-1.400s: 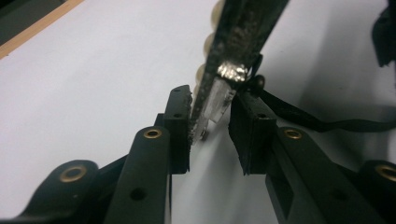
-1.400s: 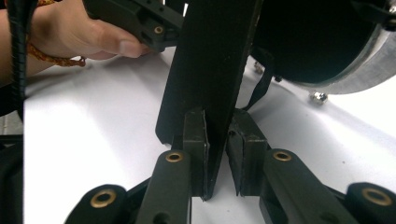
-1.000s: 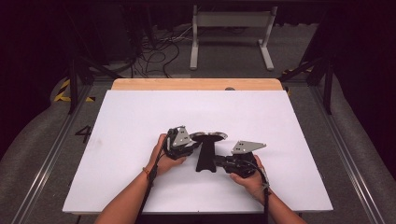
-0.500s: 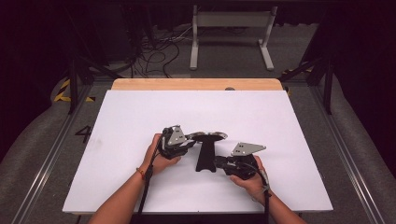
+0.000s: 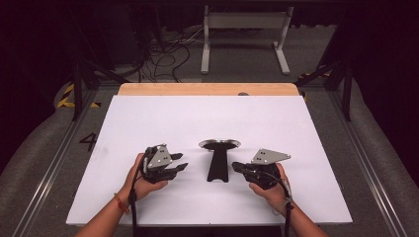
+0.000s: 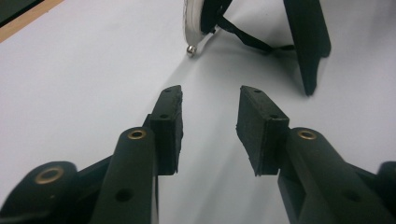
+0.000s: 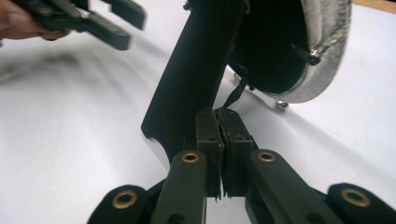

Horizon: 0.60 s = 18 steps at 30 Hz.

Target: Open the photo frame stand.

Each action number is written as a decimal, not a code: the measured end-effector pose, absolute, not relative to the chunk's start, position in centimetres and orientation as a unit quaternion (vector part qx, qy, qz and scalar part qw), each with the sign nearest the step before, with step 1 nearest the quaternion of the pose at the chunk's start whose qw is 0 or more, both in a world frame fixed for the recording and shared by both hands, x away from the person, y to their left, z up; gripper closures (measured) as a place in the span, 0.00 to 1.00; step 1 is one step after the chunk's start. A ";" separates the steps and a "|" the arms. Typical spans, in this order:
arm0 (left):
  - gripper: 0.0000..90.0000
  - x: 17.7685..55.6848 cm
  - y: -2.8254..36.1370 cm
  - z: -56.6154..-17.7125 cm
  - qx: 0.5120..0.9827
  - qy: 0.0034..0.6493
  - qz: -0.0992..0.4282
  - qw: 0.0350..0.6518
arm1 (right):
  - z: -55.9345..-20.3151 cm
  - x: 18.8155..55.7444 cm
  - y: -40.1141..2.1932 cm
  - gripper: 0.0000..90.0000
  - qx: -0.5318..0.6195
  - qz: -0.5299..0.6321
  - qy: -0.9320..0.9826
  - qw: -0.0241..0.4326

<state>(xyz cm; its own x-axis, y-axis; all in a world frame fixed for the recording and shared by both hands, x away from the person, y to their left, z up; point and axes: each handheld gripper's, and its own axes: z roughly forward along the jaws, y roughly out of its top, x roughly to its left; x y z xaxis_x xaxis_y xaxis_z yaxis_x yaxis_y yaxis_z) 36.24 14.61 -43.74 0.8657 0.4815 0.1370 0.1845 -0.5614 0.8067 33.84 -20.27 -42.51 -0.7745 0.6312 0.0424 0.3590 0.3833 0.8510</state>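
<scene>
A black object with a round metal-rimmed head (image 5: 220,144) and a flat tapering black handle (image 5: 218,165) lies mid-table. My right gripper (image 5: 236,167) sits at the handle's right side. Its jaws have just been closing, and in the right gripper view the gripper (image 7: 219,116) is shut on a thin black strap (image 7: 233,95) that hangs from the head (image 7: 317,51) beside the handle (image 7: 196,70). My left gripper (image 5: 180,168) stands left of the object, apart from it. Its jaws have just been opening, and the gripper (image 6: 210,107) is open with nothing between its pads. The head (image 6: 192,23) and strap (image 6: 247,39) lie ahead of it.
A white board (image 5: 148,123) covers the table, with a wooden strip (image 5: 207,89) along its far edge. Beyond the table are floor cables (image 5: 163,49) and a grey metal stand (image 5: 244,29). The other hand's gripper (image 7: 116,28) shows at the upper left of the right gripper view.
My left gripper has drawn away to the left from the object's head and handle, and now stands apart from it. The right hand has stayed at the handle.
</scene>
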 end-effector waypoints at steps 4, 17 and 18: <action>0.63 35.8 16.4 -44.3 0.862 0.205 0.171 0.431 | -42.3 33.8 -20.2 0.99 0.301 0.461 0.820 0.159; 0.46 38.4 15.4 -41.9 0.832 0.218 0.163 0.484 | -42.0 33.3 -19.6 1.00 0.290 0.465 0.821 0.161; 0.44 38.5 15.1 -41.6 0.831 0.215 0.165 0.486 | -42.0 33.3 -19.6 1.00 0.289 0.463 0.822 0.163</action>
